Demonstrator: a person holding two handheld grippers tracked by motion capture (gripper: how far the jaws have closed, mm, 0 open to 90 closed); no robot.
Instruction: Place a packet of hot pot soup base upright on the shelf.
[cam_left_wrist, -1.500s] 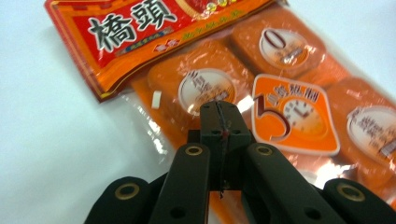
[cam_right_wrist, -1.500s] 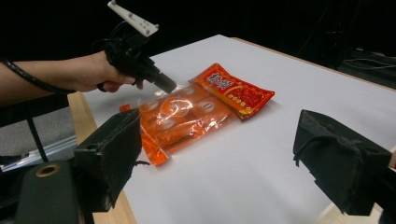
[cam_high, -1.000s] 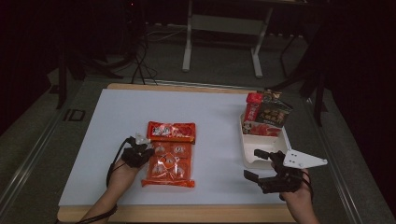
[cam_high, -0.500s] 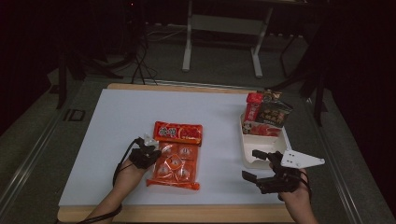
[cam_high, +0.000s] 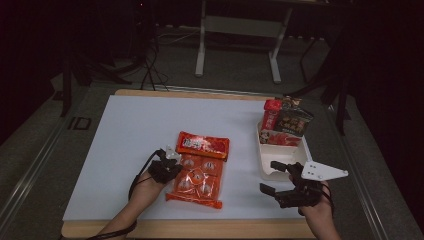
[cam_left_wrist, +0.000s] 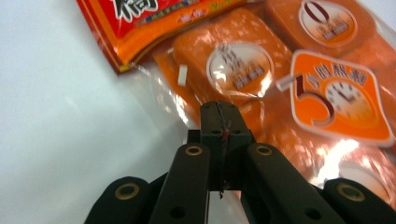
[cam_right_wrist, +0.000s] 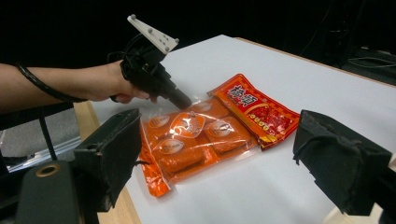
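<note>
White tabletop (cam_high: 125, 130), frame centre: my closed left gripper (cam_high: 169, 161) has nudged the orange packet (cam_high: 200, 172) rightward toward my wide-open right gripper (cam_high: 274, 176).

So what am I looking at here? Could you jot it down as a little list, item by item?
Surface: white table top
Centre item: orange snack bag, clear-fronted, lying flat, several wrapped pieces inside
Left gripper: jaws shut, pinching the bag's left edge
Right gripper: jaws open, holding nothing, apart from the bag
White tray: at the table's right, near end bare
In the tray's far end: red packet and dark packet, standing
People: one person's hands, each holding a gripper
</note>
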